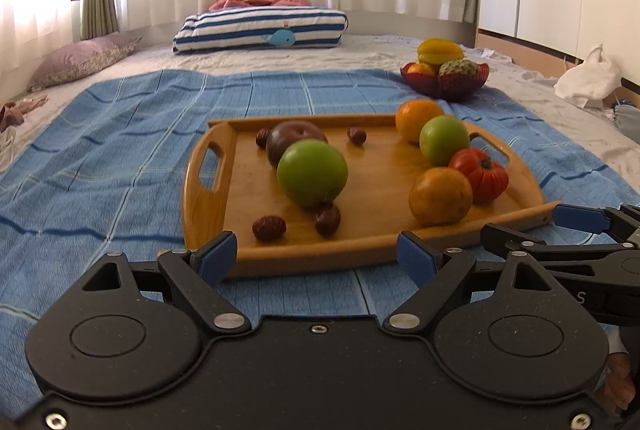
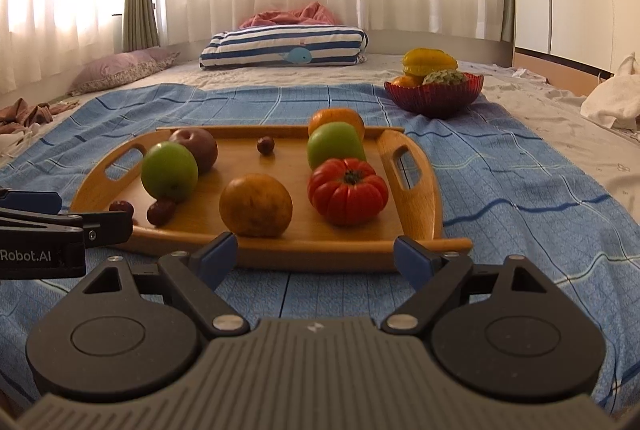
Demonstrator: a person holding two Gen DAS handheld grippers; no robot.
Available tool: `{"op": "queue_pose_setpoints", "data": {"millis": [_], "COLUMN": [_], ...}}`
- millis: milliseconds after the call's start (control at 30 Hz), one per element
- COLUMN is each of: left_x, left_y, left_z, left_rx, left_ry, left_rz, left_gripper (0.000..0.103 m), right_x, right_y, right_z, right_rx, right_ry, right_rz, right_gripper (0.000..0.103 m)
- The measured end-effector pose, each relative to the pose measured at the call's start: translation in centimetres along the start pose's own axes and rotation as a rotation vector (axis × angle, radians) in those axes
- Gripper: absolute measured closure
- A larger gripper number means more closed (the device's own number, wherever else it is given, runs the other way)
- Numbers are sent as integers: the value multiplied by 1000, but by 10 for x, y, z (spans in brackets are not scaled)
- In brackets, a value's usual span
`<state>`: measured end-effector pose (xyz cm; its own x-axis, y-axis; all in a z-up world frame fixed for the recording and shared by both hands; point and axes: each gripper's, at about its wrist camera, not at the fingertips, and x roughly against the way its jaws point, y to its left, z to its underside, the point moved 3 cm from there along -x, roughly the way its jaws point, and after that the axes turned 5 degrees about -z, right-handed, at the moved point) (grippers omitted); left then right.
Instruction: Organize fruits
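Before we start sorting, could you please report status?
Left gripper and right gripper open, empty. Fruit loose on wooden tray; red ribbed bowl beyond. Nothing blocking.

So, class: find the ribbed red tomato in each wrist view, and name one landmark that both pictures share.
Left wrist view: ribbed red tomato at the tray's right end, behind an orange.
Right wrist view: the tomato right of centre, near the tray's front rim.
Shared landmark: the red fruit bowl beyond the tray.

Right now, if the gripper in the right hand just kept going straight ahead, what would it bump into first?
Probably the near rim of the wooden tray, straight ahead of the open right gripper. If it cleared the rim, the brownish orange comes next; depth is hard to judge.
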<state>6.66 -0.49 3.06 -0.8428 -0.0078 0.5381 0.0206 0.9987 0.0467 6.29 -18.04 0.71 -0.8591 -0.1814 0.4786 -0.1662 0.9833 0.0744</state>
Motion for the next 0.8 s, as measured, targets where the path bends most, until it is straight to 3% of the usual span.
{"op": "queue_pose_setpoints", "data": {"millis": [800], "left_x": [-29], "left_y": [-6], "left_z": [34], "left_rx": [6], "left_ry": [89], "left_rz": [-20], "left_gripper": [14], "right_x": [-12], "right_y": [-2], "right_z": [31], "right_rx": [8], "right_ry": [68], "right_rz": [48], "right_gripper": [3]}}
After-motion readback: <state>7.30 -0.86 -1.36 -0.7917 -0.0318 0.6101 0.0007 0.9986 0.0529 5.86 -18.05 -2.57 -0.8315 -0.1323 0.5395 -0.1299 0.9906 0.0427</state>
